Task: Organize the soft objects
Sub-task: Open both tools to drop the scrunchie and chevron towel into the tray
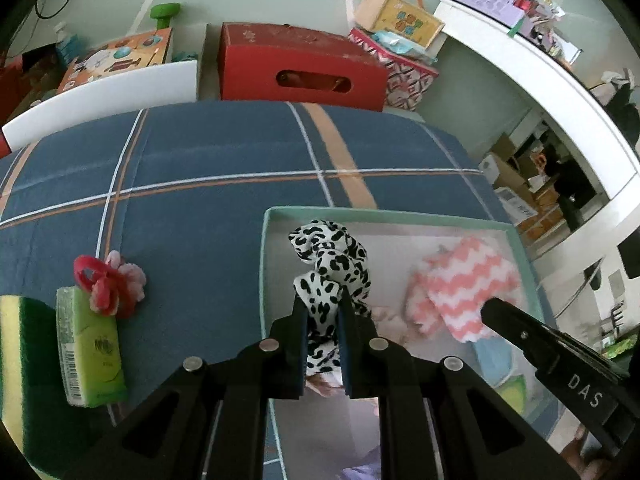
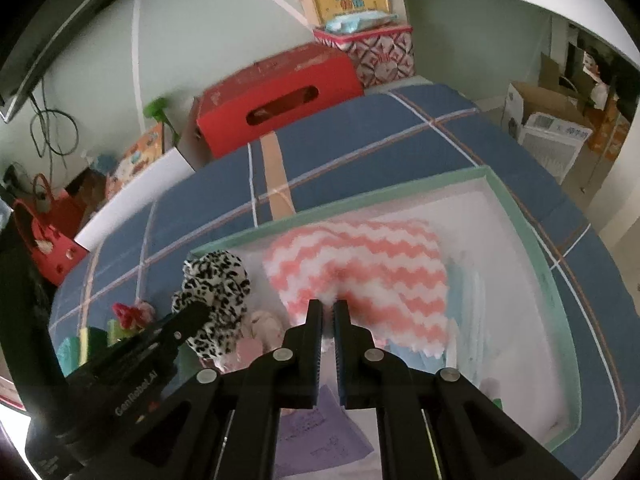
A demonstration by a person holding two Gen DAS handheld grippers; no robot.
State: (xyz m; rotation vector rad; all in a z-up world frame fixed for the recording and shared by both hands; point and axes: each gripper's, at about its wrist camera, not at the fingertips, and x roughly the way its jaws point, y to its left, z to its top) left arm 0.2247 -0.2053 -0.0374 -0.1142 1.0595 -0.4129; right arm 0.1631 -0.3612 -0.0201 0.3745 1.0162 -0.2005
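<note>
The blue plaid bed [image 1: 200, 184] is carrying a green-rimmed box [image 1: 262, 264]. Over the box, the left gripper [image 1: 323, 308] is clamping its jaws on the black-and-white spotted scrunchie [image 1: 332, 256]. Beside it, the right gripper [image 2: 328, 312] is pinching the pink zigzag cloth [image 2: 360, 264], jaws nearly closed.

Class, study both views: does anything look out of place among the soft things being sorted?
Yes. The red hair tie, green pack and sponge lie on the blanket, outside the box. The scrunchie and pink cloth are already over the box, each gripped.
</note>
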